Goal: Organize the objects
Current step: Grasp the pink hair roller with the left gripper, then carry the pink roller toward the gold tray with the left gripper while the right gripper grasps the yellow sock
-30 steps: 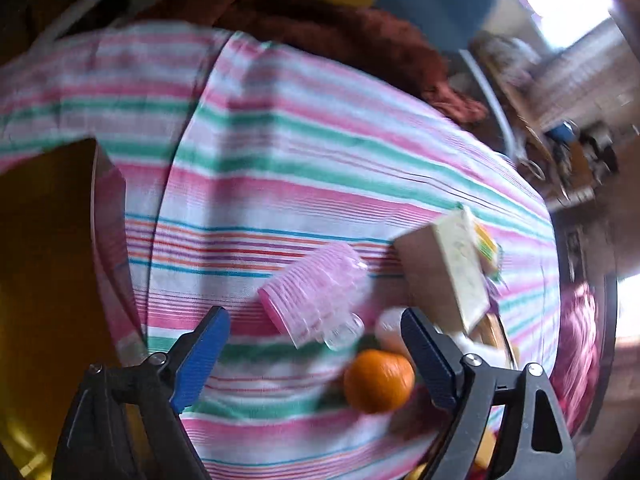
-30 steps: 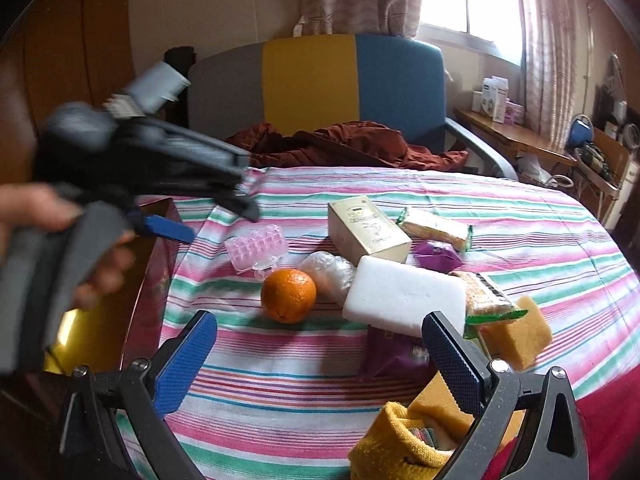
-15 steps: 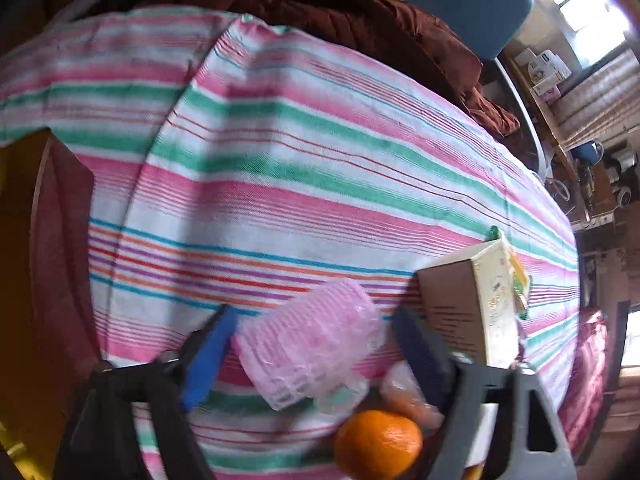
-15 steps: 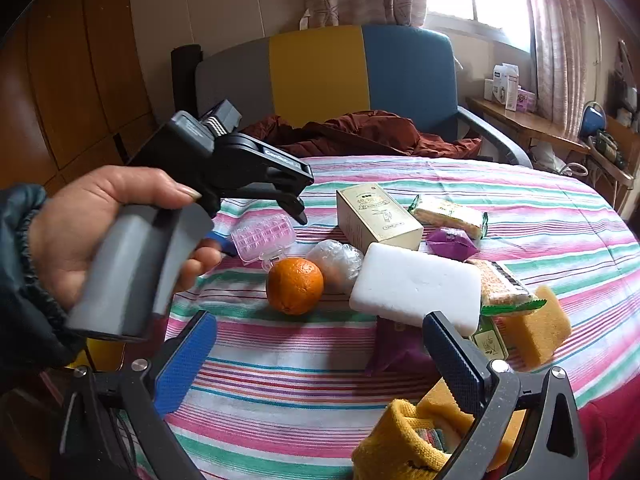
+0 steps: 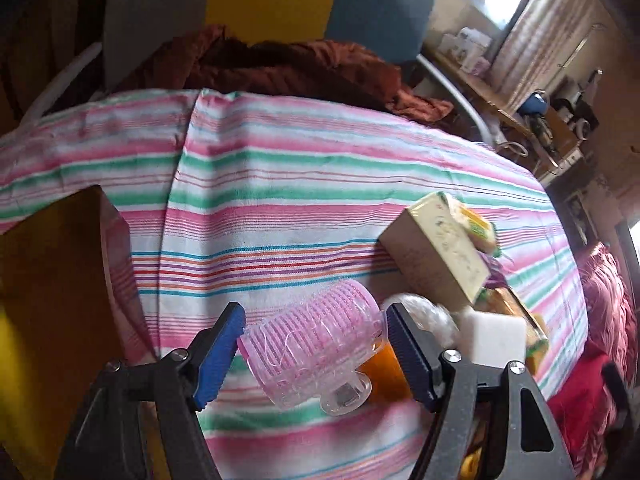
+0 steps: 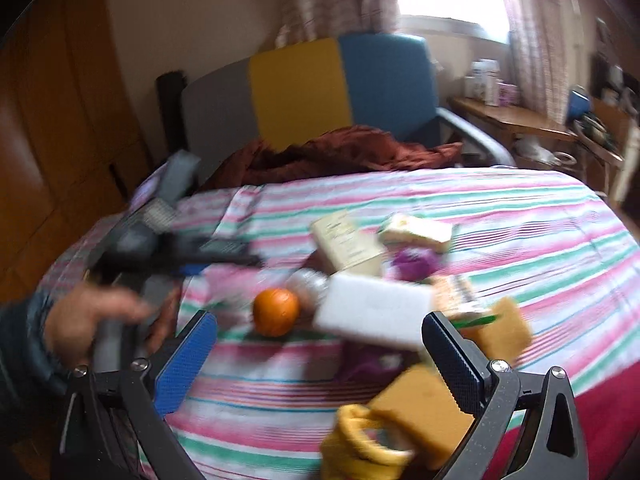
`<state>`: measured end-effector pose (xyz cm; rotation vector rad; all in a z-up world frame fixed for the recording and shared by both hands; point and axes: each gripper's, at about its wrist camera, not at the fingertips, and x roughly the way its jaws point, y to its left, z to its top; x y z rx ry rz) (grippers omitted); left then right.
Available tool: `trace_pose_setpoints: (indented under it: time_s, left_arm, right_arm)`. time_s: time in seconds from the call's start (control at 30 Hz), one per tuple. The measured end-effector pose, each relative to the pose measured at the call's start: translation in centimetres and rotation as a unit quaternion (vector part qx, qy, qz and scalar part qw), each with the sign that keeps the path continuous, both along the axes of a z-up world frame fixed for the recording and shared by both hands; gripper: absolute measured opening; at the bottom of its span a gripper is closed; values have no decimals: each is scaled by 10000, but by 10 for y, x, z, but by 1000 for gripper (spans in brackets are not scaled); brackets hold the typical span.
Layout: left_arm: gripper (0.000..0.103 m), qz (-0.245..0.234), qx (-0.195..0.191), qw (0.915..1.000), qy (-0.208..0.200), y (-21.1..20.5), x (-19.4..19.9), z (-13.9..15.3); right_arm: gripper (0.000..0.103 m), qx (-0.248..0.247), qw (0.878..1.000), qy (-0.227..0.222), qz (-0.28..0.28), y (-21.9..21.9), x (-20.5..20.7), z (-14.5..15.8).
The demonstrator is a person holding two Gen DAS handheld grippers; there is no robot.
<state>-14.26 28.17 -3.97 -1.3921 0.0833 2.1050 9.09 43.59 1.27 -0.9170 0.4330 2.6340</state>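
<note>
The left gripper (image 5: 314,334) fingers have just closed, pinching the pink hair roller (image 5: 312,344) above the orange (image 6: 276,312) — its springy, round shell could squirt free; the right gripper (image 6: 320,346) is spread, empty.

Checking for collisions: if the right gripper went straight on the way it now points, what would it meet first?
Probably the white foam block, which lies in the middle between the open right gripper's fingers, with the orange just left of it. The picture is blurred, so depth is uncertain.

On the counter (image 6: 520,216): one orange (image 6: 276,312), one pack of pink hair rollers (image 5: 316,344), one cream box (image 6: 346,240) and one white foam block (image 6: 372,316). Two tan sponges (image 6: 502,328) show, plus one yellow cloth (image 6: 356,444).
</note>
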Motion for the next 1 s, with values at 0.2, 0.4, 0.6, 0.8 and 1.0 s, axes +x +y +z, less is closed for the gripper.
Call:
trace_pose_setpoints:
  time_s: [0.2, 0.4, 0.6, 0.8, 1.0]
  left_arm:
    - [74, -190, 301, 9989, 299, -33, 28, 25]
    - [74, -183, 476, 9980, 361, -65, 49, 30]
    - [74, 4, 597, 9975, 385, -101, 66, 32]
    - [74, 232, 675, 9961, 509, -137, 78, 35]
    - [74, 574, 682, 9947, 512, -176, 81, 30]
  right_arm:
    - [103, -551, 9967, 148, -579, 56, 28, 28]
    - [103, -854, 9942, -357, -545, 67, 37, 23]
    - [102, -737, 9877, -1213, 661, 6, 30, -3]
    - [95, -889, 9762, -1922, 474, -17, 26, -51]
    - [58, -724, 9733, -2176, -52, -11, 11, -78]
